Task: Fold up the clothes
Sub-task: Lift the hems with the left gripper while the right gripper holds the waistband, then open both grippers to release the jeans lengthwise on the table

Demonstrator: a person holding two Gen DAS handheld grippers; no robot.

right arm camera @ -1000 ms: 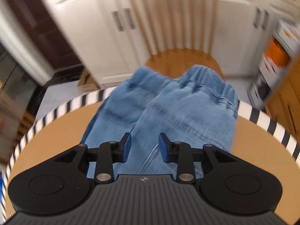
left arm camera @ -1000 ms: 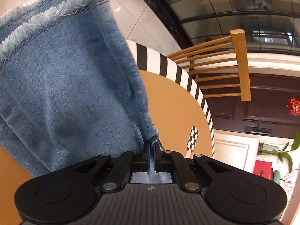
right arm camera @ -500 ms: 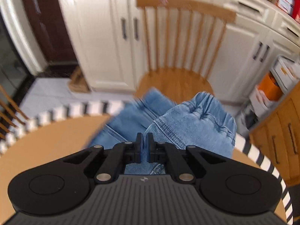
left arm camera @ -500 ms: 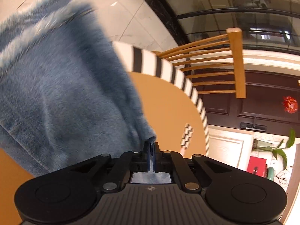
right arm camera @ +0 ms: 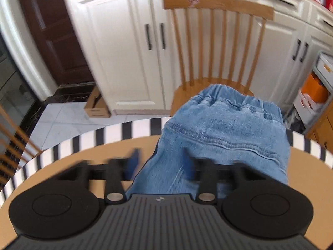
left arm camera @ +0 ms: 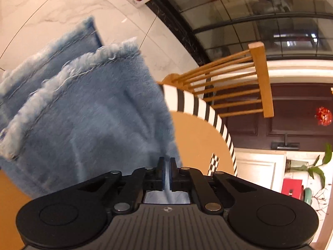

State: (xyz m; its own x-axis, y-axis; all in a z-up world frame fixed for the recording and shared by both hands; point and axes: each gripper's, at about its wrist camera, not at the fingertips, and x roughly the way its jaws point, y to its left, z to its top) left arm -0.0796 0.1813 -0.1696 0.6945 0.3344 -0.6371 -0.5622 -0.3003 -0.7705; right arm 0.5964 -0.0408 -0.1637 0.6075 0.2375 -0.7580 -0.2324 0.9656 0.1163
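Observation:
A pair of light blue jeans lies on a round tan table. In the left wrist view my left gripper (left arm camera: 167, 167) is shut on the edge of a jeans leg (left arm camera: 87, 129), whose frayed hems (left arm camera: 97, 60) hang over the table's far side. In the right wrist view my right gripper (right arm camera: 160, 163) is open, blurred by motion, with its fingers spread either side of the jeans (right arm camera: 224, 137). The elastic waistband (right arm camera: 235, 100) hangs past the striped table rim.
The table (right arm camera: 87, 158) has a black-and-white striped rim (left arm camera: 199, 106). A wooden chair (right arm camera: 216, 41) stands behind it before white cabinets (right arm camera: 116, 48). Another wooden chair (left arm camera: 245, 83) stands at the left gripper's side. A cardboard box (right arm camera: 96, 106) sits on the floor.
My right gripper shut on the jeans half a second ago and has now opened wide, releasing them. My left gripper stays shut on the leg, which has shifted and swung.

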